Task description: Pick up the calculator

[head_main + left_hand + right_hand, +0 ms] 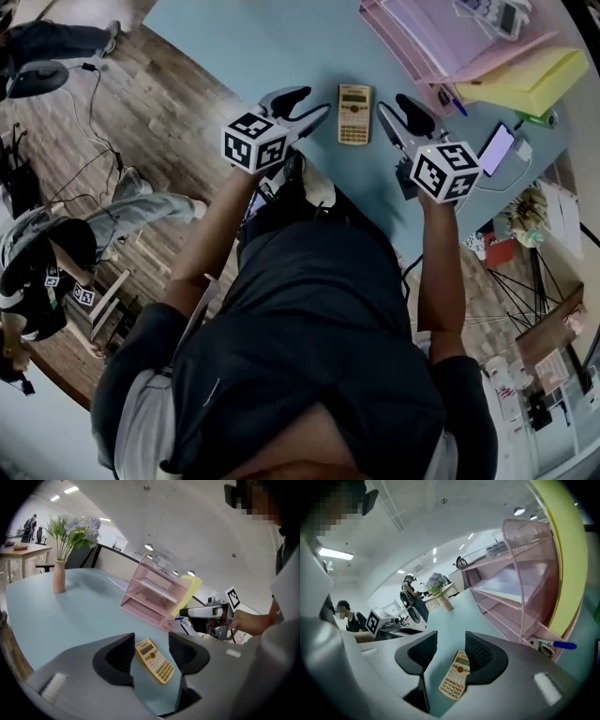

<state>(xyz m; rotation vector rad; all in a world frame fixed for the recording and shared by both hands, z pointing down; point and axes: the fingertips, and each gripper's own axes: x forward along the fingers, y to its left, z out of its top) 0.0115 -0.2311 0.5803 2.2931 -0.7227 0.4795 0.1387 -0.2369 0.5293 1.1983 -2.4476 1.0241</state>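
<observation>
The person is standing at the near edge of the pale blue bench (234, 47), holding a gripper out in each hand. The calculator (354, 113), a yellow-gold one, is lying flat and face up on the bench, close to that near edge and right between the two grippers.

The left gripper (307, 103) is sitting just beside the calculator's left side, tilting down toward the bench. Its fingers (119, 658) are standing apart with nothing clamped. In the left gripper view the calculator is showing through the gap, lying on the bench beyond them.

The right gripper (394, 105) is hanging near the calculator's right side, a strip of bare bench showing between them. Its fingers (480, 656) are standing wide apart too, gripping nothing, and the calculator is showing in their gap.

Toward the far right corner a pink tray rack (441, 37) is standing, with a yellow folder (530, 80) leaning beside it and a blue pen (562, 645) lying at its foot. A phone (497, 147) is resting near the right edge. Farther along the bench a vase of flowers (59, 576) is standing upright.
</observation>
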